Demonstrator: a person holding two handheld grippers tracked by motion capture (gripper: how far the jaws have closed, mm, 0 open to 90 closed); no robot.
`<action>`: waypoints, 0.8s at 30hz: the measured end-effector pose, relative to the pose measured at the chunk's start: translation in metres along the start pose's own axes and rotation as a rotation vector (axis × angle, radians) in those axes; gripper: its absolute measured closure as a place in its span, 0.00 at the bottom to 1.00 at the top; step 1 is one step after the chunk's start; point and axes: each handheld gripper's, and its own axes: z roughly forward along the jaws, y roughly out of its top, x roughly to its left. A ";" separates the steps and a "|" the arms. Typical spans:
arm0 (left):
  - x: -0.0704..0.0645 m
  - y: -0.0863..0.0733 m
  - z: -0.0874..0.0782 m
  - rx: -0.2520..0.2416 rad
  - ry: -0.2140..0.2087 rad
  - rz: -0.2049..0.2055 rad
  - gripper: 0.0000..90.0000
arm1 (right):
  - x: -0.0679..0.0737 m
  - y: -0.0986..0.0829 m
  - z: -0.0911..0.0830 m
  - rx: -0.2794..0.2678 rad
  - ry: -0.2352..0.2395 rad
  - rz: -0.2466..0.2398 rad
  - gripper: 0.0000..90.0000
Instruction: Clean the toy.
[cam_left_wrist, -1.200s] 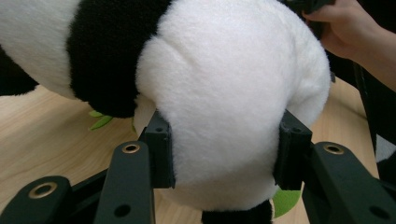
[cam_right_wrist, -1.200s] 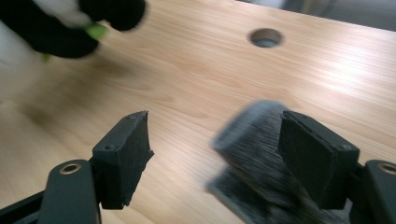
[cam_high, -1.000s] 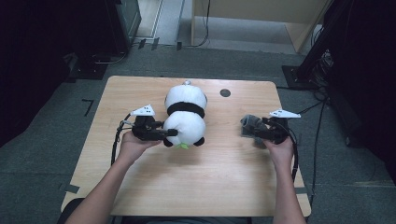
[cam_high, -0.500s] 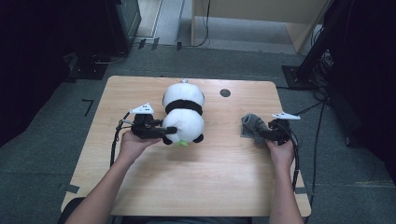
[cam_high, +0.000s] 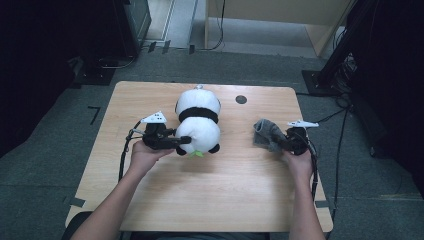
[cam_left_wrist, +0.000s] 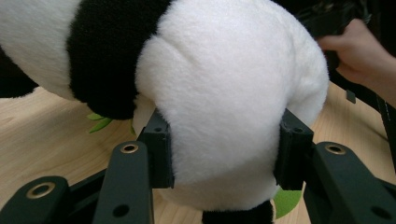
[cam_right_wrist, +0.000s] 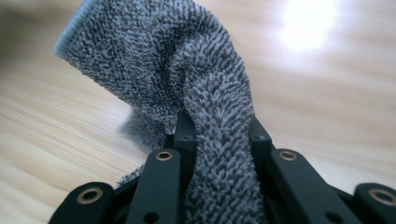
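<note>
Nearby, table hole (cam_high: 241, 99) beyond plush panda (cam_high: 198, 120)

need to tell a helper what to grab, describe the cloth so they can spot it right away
On the wooden table, look to the person's right side, well apart from the plush panda. There the right gripper pinches a small bunched cloth in its jaws. It is grey looped terry, unlike the black-and-white plush.

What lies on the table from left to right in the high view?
Left gripper, jaws around the panda's lower end → panda → small dark hole in the table → grey cloth → right gripper, shut on the cloth's right side.
</note>
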 end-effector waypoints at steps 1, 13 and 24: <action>0.000 0.000 0.001 0.001 0.002 0.000 0.57 | 0.005 0.004 -0.005 -0.031 0.028 0.007 0.82; -0.011 0.003 0.008 0.001 0.008 0.002 0.57 | 0.092 0.043 -0.047 -0.226 0.231 -0.106 0.82; -0.023 0.004 0.016 0.009 0.024 0.002 0.56 | 0.163 0.048 -0.038 -0.264 0.337 -0.227 0.82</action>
